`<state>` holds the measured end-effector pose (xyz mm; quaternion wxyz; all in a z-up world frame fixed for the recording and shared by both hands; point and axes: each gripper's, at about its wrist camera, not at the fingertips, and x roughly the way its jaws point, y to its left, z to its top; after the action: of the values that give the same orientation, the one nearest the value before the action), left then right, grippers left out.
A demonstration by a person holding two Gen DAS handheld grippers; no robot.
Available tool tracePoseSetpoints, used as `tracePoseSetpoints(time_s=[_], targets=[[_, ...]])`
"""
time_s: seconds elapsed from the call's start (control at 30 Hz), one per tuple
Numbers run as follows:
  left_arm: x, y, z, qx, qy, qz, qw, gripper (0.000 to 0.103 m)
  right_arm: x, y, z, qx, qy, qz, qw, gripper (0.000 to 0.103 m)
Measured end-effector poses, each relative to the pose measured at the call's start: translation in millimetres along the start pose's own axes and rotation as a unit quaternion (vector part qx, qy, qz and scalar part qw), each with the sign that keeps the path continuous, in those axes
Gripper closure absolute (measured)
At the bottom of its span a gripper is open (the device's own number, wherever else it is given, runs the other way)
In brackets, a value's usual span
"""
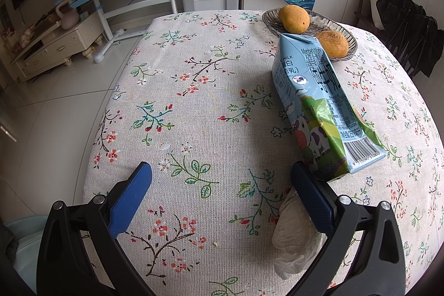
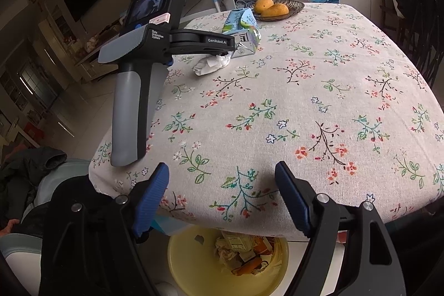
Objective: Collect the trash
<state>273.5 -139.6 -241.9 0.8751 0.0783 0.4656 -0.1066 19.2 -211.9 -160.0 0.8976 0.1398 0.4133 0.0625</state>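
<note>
- Left wrist view: the left gripper [image 1: 222,179] stands wide with nothing between its jaws, above the floral cloth [image 1: 194,90].
- A crumpled tissue [image 1: 294,235] lies under and just beside its right finger [image 1: 313,199], on the cloth. It looks soft, white and very light; a pinch across the bunched middle should do, though it may compress to almost nothing.
- A milk carton [image 1: 319,104] lies on its side just ahead of that finger, its base nearest. It is blue and green with a cow picture, creased, probably empty and light; its flat sides suit a grip across the narrow width.
- Right wrist view: the right gripper [image 2: 222,185] is also wide and empty, at the table's near edge.
- Below it sits a yellow bin [image 2: 194,262] holding scraps.
- Far ahead to its left, the tissue [image 2: 211,64] and carton [image 2: 244,32] lie by the left gripper's body [image 2: 155,46].
</note>
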Motion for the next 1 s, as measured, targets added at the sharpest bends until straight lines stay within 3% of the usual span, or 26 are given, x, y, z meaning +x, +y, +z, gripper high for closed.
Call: tracePoseSetpoints(time_s=[1.0], targets=[[0.1, -0.4, 0.6, 0.000, 0.000, 0.000, 1.0000, 0.006, 0.0, 1.9, -1.9, -0.006, 0.001, -0.002, 1.000, 0.027]])
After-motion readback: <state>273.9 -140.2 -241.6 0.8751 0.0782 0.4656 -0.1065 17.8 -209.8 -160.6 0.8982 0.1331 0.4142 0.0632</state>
